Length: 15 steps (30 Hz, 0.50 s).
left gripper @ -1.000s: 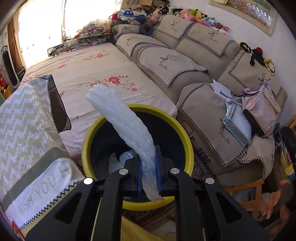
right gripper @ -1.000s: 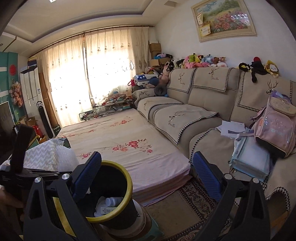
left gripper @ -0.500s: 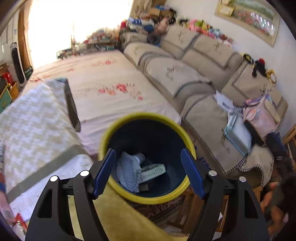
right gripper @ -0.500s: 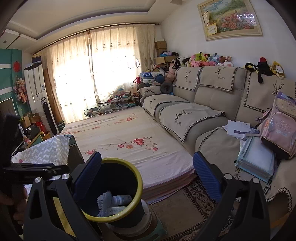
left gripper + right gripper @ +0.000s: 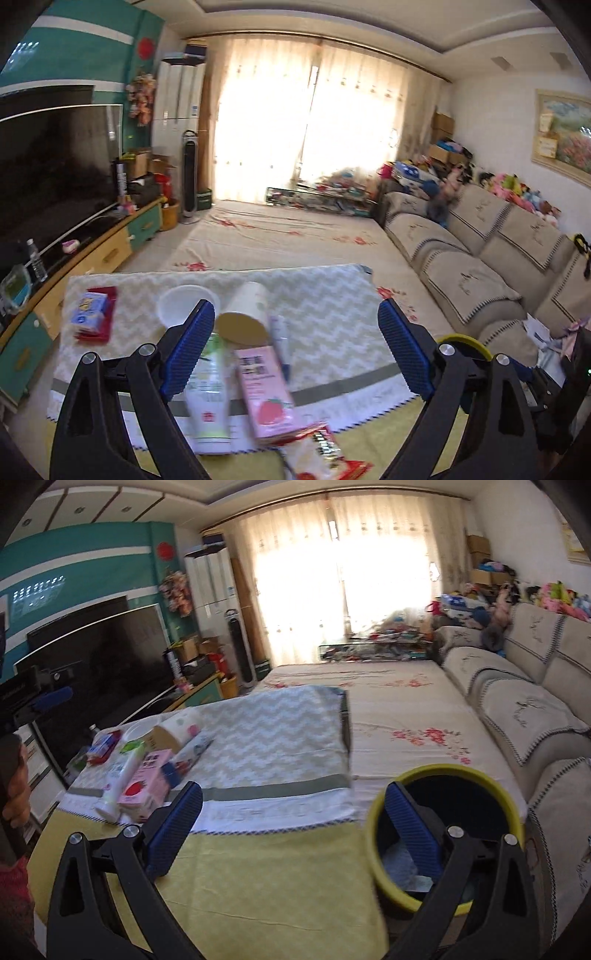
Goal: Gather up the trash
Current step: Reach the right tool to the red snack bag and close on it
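Step in hand: fetch next item. Left tongs (image 5: 295,350) are opening wide w/ nothing between the pads, aimed at the trash cluster on the worktop (image 5: 332,317): pink carton (image 5: 264,395), white tube (image 5: 207,402), paper cup (image 5: 245,312), red wrapper (image 5: 321,450). Right tongs (image 5: 291,829) spread wide, empty. Yellow-rimmed bin (image 5: 380,805) sits just beside the worktop's right edge (some trash already inside). Next: lower over one item, close. Room: chevron cloth, floral mattress, beige sofa, TV.
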Motion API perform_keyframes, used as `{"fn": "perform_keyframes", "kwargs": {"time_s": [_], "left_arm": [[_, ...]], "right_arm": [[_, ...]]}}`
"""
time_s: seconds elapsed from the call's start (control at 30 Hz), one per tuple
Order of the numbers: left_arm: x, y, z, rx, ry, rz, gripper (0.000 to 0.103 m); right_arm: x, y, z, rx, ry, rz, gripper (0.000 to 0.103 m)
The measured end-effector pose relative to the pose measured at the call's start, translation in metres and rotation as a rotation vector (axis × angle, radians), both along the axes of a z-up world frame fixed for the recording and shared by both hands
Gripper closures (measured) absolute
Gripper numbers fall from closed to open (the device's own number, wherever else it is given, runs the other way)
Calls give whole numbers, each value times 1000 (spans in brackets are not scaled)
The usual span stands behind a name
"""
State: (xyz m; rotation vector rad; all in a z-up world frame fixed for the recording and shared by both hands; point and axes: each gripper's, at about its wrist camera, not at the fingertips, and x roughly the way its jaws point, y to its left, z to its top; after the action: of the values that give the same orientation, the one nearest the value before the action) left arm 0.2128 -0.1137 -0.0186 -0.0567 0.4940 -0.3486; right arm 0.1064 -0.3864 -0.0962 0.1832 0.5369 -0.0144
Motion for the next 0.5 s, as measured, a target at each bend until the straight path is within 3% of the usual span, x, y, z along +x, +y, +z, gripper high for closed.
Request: {"fn": "perform_keyframes", "kwargs": {"time_s": [0.23, 0.37, 0.5], "left_arm": [[43, 113, -50, -30, 34, 191, 13], [61, 137, -80, -17, 82, 247, 13], [62, 135, -80, 10, 57, 263, 13]], "right_arm": [[38, 105, -19, 3, 95, 255, 9], [51, 138, -34, -40, 165, 305, 9], [63, 149, -52, -54, 252, 309, 9]]}}
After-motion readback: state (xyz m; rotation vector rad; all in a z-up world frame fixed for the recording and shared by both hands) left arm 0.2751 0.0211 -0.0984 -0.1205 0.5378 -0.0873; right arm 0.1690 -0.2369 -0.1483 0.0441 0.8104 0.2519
